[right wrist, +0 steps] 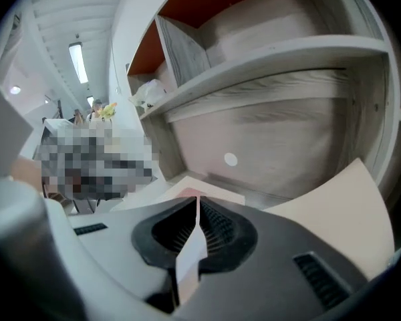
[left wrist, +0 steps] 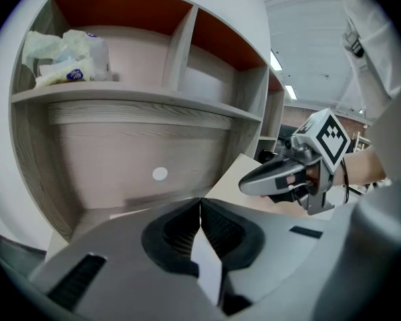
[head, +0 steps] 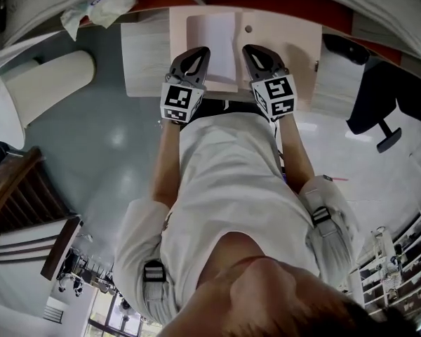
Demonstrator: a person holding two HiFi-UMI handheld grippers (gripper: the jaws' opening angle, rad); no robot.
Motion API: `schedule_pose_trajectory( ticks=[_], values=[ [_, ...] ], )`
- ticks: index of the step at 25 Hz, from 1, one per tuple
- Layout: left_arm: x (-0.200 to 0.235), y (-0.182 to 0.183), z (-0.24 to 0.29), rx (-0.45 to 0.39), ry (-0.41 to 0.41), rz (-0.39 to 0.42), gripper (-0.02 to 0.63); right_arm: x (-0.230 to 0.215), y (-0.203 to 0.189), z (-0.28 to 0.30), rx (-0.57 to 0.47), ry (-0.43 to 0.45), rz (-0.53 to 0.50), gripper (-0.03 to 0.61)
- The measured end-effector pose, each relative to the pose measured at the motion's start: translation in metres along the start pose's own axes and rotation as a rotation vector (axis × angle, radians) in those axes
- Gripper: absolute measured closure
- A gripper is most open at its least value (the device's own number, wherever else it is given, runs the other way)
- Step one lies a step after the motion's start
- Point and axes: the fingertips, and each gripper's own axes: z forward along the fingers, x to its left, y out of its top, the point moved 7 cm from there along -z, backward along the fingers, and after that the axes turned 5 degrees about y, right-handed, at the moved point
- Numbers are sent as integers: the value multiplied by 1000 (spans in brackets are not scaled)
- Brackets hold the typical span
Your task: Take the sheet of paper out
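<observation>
A white sheet of paper (head: 214, 44) lies flat on the pale desk top (head: 281, 37), under a wall shelf. My left gripper (head: 191, 63) hovers at the sheet's left edge and my right gripper (head: 261, 58) at its right edge. Both point toward the back panel. In the left gripper view the jaws (left wrist: 200, 202) meet at the tips, and the right gripper (left wrist: 281, 176) shows beside them over the desk. In the right gripper view the jaws (right wrist: 198, 202) are shut too, with the sheet's near corner (right wrist: 184, 191) just ahead. I see nothing pinched at either tip.
A shelf (left wrist: 140, 95) with upright dividers runs above the desk and bears crumpled plastic bags (left wrist: 67, 59). The back panel has a white round cap (right wrist: 230, 159). A black office chair (head: 372, 97) stands at the right, a white rounded seat (head: 49, 83) and a wooden chair (head: 14, 195) at the left.
</observation>
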Motion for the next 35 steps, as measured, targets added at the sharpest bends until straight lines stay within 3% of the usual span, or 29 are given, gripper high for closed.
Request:
schedule_pose_trajectory(
  ticks=[10,12,14,25,35],
  values=[
    [-15,-35,25,103,-45,-29,591,-9,-40,37,123,30,-35,554],
    [-18,-40,31,119,-60,-42,591,-11,-48,47,156,38,-39,528],
    [-20,-45,36,130,-75,-51,591,-11,-56,57,179,47,-12,494],
    [-13,-63,57,194,-174,-37,591,-18,-95,78,277,-17,105,479],
    [-4,-72,69,219,-215,-59,591,-18,-109,93,281,-60,199,422]
  ],
)
